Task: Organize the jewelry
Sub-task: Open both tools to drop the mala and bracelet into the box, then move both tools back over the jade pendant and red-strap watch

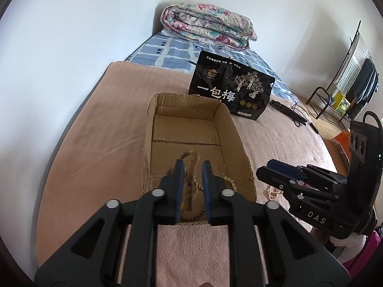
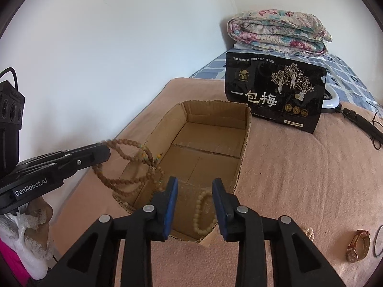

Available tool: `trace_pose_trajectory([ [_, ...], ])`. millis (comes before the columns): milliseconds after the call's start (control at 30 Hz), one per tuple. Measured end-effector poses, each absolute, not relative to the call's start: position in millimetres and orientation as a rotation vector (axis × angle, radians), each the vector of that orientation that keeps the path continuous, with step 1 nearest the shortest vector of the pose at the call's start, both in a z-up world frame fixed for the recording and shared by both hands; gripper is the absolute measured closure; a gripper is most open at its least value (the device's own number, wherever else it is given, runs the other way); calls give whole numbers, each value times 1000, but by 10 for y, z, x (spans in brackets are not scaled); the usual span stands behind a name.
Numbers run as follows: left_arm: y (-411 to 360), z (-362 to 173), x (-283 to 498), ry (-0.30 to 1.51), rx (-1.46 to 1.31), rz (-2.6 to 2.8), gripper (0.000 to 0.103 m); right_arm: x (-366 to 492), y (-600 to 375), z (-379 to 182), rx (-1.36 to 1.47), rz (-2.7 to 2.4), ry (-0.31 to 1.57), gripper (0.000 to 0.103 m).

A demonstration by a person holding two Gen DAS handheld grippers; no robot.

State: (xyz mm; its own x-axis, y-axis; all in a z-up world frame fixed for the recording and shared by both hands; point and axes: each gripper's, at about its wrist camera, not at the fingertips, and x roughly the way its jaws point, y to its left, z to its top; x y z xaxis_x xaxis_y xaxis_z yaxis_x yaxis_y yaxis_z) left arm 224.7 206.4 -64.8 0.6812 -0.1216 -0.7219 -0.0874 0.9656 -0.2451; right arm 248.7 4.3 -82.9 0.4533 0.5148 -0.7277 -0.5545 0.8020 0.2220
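Observation:
An open cardboard box point(image 1: 229, 129) point(image 2: 244, 143) sits on the pink blanket. My left gripper point(image 1: 193, 167) point(image 2: 105, 150) hangs over the box's near end; a long brown bead necklace point(image 1: 190, 184) point(image 2: 134, 167) dangles between its fingers, blurred, its jaws slightly apart. A cream bead bracelet point(image 2: 203, 215) point(image 1: 231, 183) lies inside the box. My right gripper point(image 2: 195, 186) point(image 1: 275, 167) is open and empty above the box's near right corner. A pearl bracelet point(image 2: 309, 233) point(image 1: 273, 192), a rose-gold watch point(image 2: 356, 246) and a thin dark ring point(image 2: 379, 241) lie on the blanket to the right.
A black snack bag point(image 1: 229, 88) point(image 2: 275, 91) stands behind the box. A folded floral quilt point(image 1: 205, 26) point(image 2: 277, 32) lies at the bed's far end. A ring light with a black handle point(image 2: 359, 117) lies at right. White wall point(image 2: 95, 59) borders the bed's left side.

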Motion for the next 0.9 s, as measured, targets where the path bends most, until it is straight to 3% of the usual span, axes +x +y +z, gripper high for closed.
trace_pose_trajectory([
  [67, 2081, -626, 2228, 809, -277, -8, 67, 2479, 10, -812, -53, 650, 879, 66],
  [133, 2080, -606, 2224, 807, -281, -15, 67, 2473, -50, -794, -51, 631, 875, 60],
  [233, 2045, -564, 2204, 795, -274, -12, 67, 2468, -156, -762, -42, 609, 873, 59],
  [667, 1704, -444, 2184, 773, -245, -59, 67, 2289, -816, -549, -62, 476, 830, 17],
  [900, 1350, -430, 2222, 781, -210, -119, 67, 2227, -1284, -447, -77, 389, 820, 9],
])
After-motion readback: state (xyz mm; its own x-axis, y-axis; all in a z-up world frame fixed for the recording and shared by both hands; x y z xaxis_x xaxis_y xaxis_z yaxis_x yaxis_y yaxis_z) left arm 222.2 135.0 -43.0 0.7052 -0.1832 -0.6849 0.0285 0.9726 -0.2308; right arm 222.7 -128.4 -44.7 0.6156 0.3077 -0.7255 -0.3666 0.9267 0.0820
